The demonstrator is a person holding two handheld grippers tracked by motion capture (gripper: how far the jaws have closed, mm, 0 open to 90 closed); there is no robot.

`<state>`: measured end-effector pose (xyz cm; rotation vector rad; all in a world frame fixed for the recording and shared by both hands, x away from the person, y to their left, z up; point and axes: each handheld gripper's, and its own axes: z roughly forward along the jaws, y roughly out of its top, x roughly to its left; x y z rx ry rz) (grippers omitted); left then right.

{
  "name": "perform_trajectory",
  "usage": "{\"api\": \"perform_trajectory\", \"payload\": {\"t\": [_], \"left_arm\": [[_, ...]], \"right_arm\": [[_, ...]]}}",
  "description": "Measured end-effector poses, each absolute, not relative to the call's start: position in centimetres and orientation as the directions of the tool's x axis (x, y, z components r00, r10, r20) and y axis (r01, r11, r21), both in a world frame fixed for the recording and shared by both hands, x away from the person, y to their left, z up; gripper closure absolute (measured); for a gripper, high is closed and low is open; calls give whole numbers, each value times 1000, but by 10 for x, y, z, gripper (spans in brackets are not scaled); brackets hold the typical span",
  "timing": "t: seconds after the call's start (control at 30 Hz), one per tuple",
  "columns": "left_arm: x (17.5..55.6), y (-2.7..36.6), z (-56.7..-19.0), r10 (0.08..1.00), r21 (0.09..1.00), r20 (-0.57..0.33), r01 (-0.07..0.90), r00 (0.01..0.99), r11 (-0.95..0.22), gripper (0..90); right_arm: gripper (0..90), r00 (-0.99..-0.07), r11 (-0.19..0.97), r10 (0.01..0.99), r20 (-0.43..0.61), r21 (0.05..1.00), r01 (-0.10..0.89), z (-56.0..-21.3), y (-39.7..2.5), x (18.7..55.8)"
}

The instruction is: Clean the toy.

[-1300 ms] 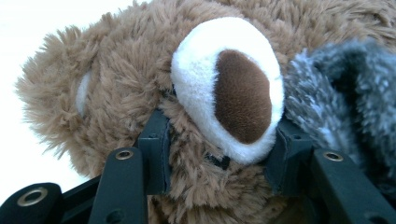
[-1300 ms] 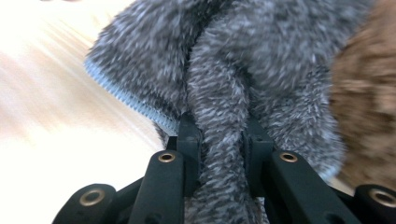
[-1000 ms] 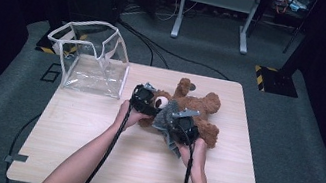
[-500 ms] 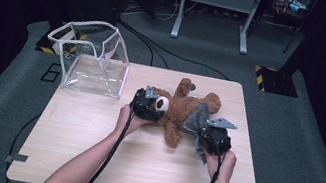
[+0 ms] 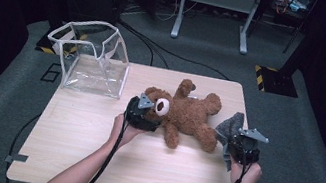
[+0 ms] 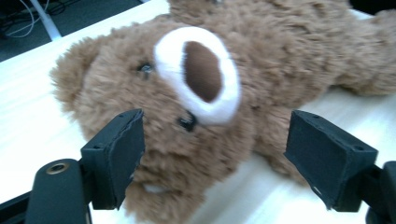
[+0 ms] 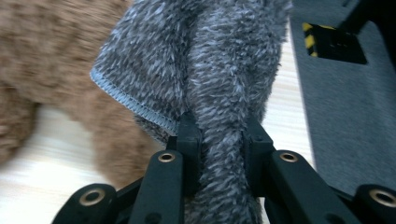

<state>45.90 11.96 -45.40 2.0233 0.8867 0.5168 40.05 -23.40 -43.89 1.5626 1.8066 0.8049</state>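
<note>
Teddy bear (image 5: 182, 113) lying beside clear bag (image 5: 90, 61), left gripper (image 6: 210, 163) fingers apart round its head; right gripper (image 7: 219, 135) pinching grey cloth (image 7: 224, 65), could slip loose if tugged

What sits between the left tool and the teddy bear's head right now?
Nothing visible. The left tool is open, its jaws on either side of the teddy bear at the head, with no other object between them. The grey cloth is off at the right tool.
</note>
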Motion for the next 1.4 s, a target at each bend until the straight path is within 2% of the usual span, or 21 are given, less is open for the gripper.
{"api": "perform_trajectory", "payload": {"t": [0.4, 0.63, 0.83, 1.1, 1.4], "left_arm": [[432, 80, -493, 683, 790, -6, 422, 731, -444, 164], [431, 53, -511, 711, 764, 3, 457, 703, -455, 165], [438, 44, -522, 730, 757, -9, 482, 683, -441, 176], [441, 43, -526, 751, 765, -9, 489, 660, -420, 318], [443, 47, -525, 755, 769, -19, 492, 656, -408, 613]], "right_arm": [[736, -104, 97, 994, -37, 741, 665, -460, -248, 405], [734, -101, 89, 995, -28, 728, 680, -467, -251, 406], [733, -99, 88, 995, -27, 726, 682, -469, -249, 406], [733, -104, 92, 994, -28, 725, 682, -471, -248, 405], [733, -111, 91, 994, -19, 722, 686, -476, -247, 404]]}}
